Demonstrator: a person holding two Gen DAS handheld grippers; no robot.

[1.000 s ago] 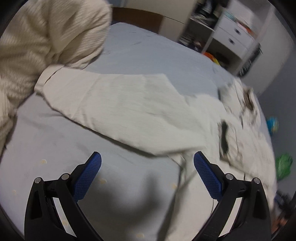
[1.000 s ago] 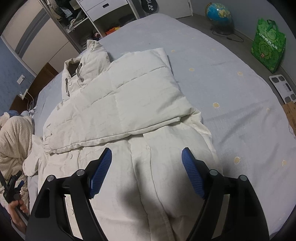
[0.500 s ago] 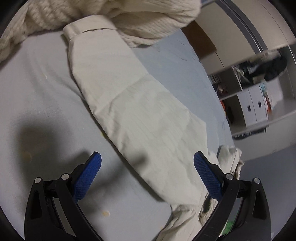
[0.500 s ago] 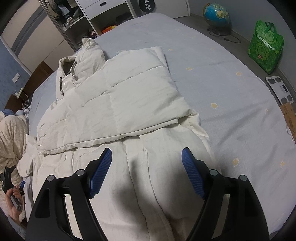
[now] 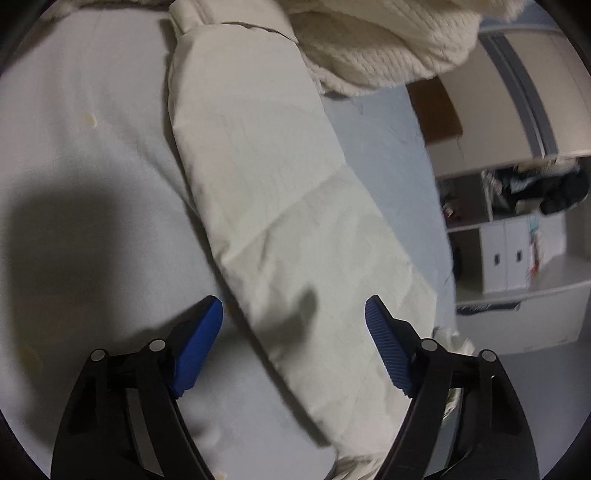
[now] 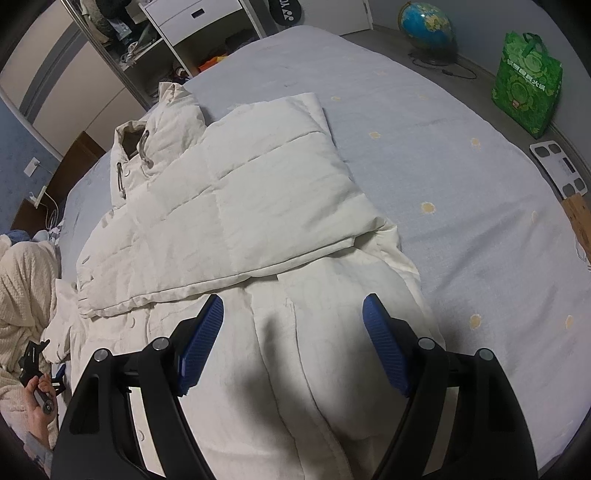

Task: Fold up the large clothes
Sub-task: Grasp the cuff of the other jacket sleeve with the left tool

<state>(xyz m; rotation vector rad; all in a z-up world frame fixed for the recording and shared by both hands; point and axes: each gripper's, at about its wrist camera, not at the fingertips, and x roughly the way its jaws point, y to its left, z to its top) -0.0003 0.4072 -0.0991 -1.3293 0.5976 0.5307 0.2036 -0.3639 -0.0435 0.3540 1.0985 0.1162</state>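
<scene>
A large cream padded coat (image 6: 236, 206) lies on the pale blue bed (image 6: 461, 184), its right half folded over the body, collar at the far left. My right gripper (image 6: 293, 343) is open and empty just above the coat's lower part. In the left wrist view the coat's long sleeve (image 5: 280, 206) stretches out flat on the bed. My left gripper (image 5: 293, 339) is open with the sleeve's upper part between its blue pads (image 5: 199, 343), not gripped. The left gripper also shows in the right wrist view (image 6: 37, 369), held in a hand.
A cream knitted sleeve of the person (image 5: 380, 44) hangs over the sleeve's cuff end. Shelves and white drawers (image 5: 517, 236) stand beyond the bed. A green bag (image 6: 528, 85), a globe (image 6: 424, 22) and a scale (image 6: 557, 166) are on the floor at the right.
My left gripper has swung round and moved closer along the sleeve, which now runs between its pads. My right gripper has moved slightly forward over the coat.
</scene>
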